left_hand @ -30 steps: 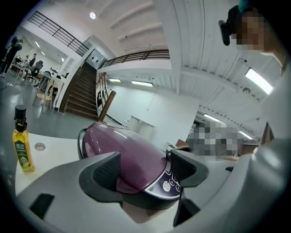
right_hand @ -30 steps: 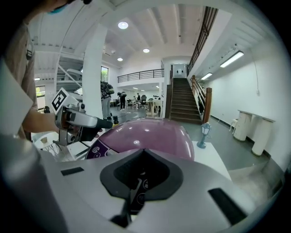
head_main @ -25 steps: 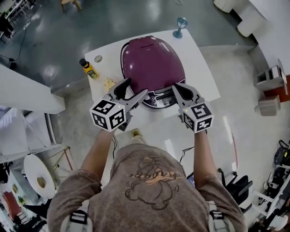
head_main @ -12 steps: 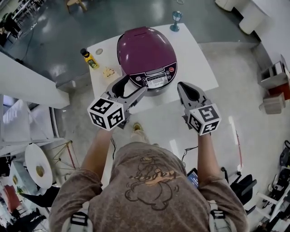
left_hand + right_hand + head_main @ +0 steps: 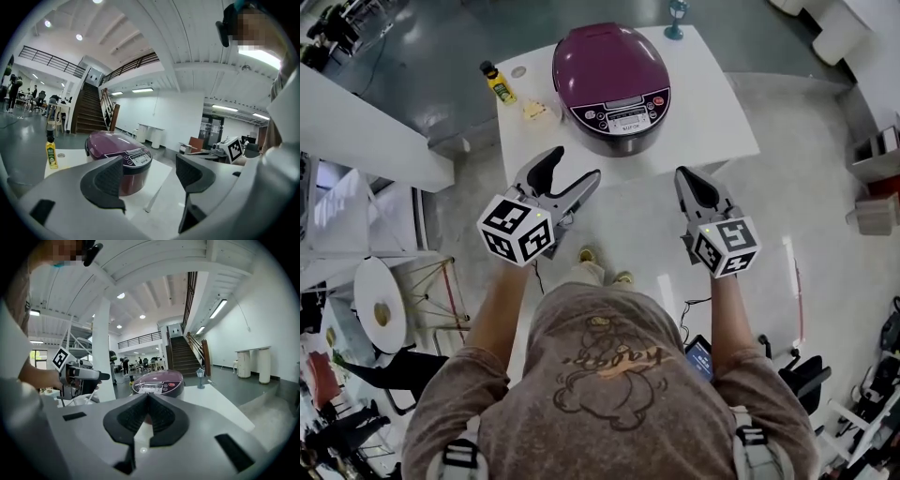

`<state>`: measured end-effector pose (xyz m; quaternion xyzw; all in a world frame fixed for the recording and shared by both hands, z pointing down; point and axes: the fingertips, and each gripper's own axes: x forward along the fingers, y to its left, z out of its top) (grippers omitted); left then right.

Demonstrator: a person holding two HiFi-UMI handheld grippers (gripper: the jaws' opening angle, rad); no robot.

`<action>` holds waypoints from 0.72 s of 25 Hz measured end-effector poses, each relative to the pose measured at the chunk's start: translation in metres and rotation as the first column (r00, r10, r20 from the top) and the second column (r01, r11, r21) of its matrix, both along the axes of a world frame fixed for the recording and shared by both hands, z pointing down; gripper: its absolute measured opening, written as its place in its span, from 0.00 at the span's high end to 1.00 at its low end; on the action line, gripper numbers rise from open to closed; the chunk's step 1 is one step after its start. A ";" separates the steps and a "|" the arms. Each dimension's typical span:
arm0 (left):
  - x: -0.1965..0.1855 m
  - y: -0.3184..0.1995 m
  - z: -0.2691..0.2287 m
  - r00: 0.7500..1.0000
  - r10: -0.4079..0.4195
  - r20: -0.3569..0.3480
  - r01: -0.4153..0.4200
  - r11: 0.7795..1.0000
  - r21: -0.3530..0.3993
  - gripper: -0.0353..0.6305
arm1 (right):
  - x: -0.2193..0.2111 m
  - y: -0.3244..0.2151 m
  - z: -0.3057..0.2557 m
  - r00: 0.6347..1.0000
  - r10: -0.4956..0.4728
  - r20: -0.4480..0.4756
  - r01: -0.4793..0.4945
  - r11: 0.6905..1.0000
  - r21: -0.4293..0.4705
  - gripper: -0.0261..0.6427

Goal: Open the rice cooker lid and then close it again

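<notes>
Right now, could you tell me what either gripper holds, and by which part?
Nothing: the left gripper is open and empty, the right gripper shut on nothing, both away from the rice cooker.

The person reaches forward with the left forearm (image 5: pixel 499 314) and the right forearm (image 5: pixel 724 319), a gripper in each hand, level and well apart. The left gripper (image 5: pixel 573 168) has its jaws spread wide, nothing between them. The right gripper (image 5: pixel 686 177) has its jaws pressed together, empty.

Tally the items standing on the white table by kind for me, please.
Rice cooker: 1
Yellow bottle: 1
Blue stemmed object: 1
Small pale item: 1
Total: 4
</notes>
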<state>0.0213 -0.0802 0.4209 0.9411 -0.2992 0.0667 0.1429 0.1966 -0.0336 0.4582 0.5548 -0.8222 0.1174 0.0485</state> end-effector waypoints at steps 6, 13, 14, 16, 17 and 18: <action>-0.018 0.016 -0.004 1.000 -0.005 -0.007 0.005 1.000 0.001 0.41 | 0.002 0.013 -0.008 0.998 0.047 0.042 -0.048 0.998 0.035 0.96; -0.054 0.016 0.000 0.998 -0.058 -0.027 0.059 0.998 0.033 0.41 | -0.012 0.024 -0.016 0.996 0.092 0.017 -0.093 0.993 0.067 0.96; -0.059 0.015 0.001 0.997 -0.065 -0.029 0.066 0.997 0.039 0.41 | -0.015 0.026 -0.014 0.995 0.098 0.011 -0.099 0.993 0.064 0.96; -0.068 0.013 0.005 0.997 -0.078 -0.026 0.080 0.995 0.054 0.41 | -0.021 0.029 -0.010 0.994 0.113 0.006 -0.113 0.992 0.062 0.96; -0.070 0.012 0.007 0.996 -0.084 -0.024 0.085 0.995 0.060 0.41 | -0.023 0.031 -0.009 0.993 0.120 0.004 -0.120 0.991 0.063 0.96; -0.072 0.012 0.009 0.996 -0.088 -0.025 0.089 0.994 0.062 0.41 | -0.026 0.033 -0.008 0.992 0.126 0.002 -0.126 0.990 0.065 0.96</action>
